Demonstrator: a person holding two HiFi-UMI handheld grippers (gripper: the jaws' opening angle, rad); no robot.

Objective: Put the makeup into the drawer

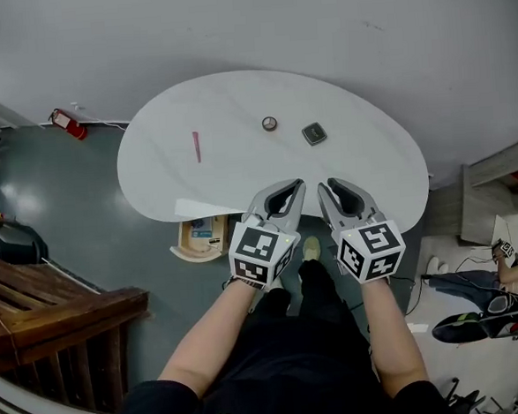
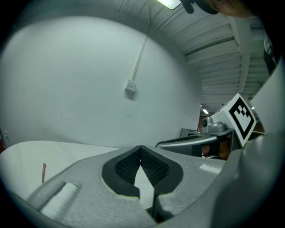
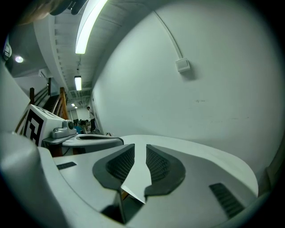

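Two hand-held grippers hover at the near edge of a white oval table, where three pieces of makeup wait to be stowed: a slim pink makeup stick to the left, a small round dark-rimmed pot near the middle and a dark square compact just beside it

The likely trouble is in the pick-up. The stick lies flat on a smooth top and could roll or skid away from pads that close off-centre, while the low pot and compact offer little height to pinch and may be pushed towards the far edge. A piece carried to the light wooden drawer, which appears to stand open below the table's near-left rim, could also catch that rim or miss the opening

The left gripper has its ribbed pads pressed tip to tip on nothing, as its own view shows. The right gripper keeps a narrow gap, also empty. All three items lie well apart from both sets of fingers, farther across the table; the pot and compact sit ahead of the tips, the stick off to the left
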